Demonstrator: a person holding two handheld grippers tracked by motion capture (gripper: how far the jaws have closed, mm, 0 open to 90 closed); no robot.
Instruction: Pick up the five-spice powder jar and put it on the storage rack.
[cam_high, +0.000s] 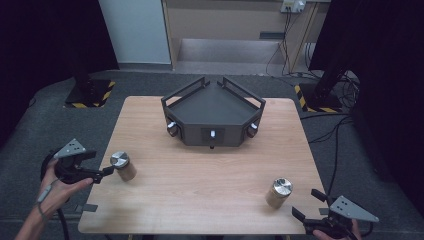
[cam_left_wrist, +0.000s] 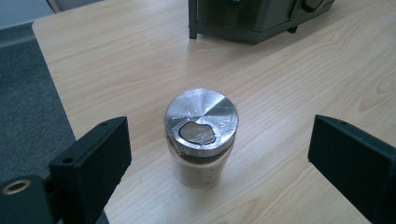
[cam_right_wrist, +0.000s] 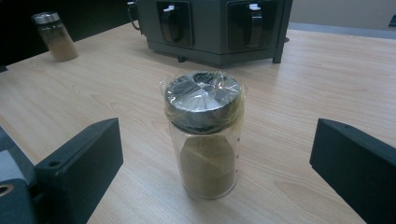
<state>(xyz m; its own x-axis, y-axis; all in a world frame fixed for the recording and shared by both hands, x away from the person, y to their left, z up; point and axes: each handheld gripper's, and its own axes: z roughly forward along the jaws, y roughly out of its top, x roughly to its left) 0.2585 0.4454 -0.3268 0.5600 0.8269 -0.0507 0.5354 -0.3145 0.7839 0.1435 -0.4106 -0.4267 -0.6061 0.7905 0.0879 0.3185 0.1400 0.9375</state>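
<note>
Our left gripper (cam_high: 107, 172) sits wide open just beside the left jar (cam_high: 123, 165), not touching it. Our right gripper (cam_high: 307, 205), jaws spread too, waits near the right jar (cam_high: 278, 192) on the table (cam_high: 200, 175).

lab: black curtains (cam_high: 40, 35), hazard-striped stand bases (cam_high: 90, 95), loose cables (cam_high: 335, 130)

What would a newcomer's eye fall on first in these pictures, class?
Two metal-lidded jars stand upright on the wooden table: the left jar near the left edge, the right jar near the front right. An open gripper faces each, the left gripper and the right gripper. A dark angular tray sits behind.
</note>
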